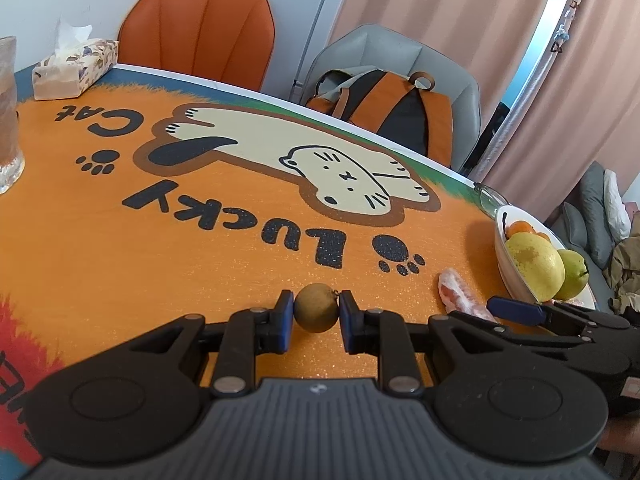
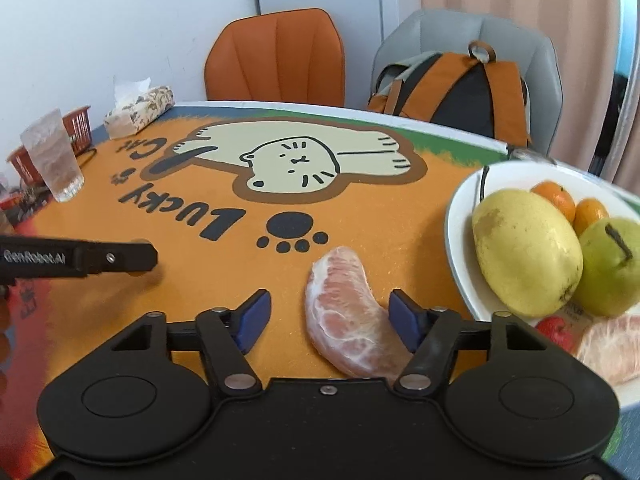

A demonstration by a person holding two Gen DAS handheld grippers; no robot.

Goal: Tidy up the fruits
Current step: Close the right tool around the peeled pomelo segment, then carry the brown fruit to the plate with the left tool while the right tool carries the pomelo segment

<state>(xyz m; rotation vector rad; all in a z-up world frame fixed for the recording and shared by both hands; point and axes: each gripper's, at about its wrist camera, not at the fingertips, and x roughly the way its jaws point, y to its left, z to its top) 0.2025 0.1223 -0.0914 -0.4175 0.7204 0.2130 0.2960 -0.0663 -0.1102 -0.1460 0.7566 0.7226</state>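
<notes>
A round table (image 2: 360,240) stood in the room, covered with an orange mat showing a cream cartoon cat and the black words "Lucky Cat". Behind it were an orange padded chair (image 2: 276,56) and a grey padded chair (image 2: 516,36); an orange, black and grey backpack (image 2: 464,88) sat on the grey one. The wall (image 2: 120,20) behind was plain white. On the right, pale pink curtains (image 1: 440,20) hung down, and daylight came between them.
</notes>
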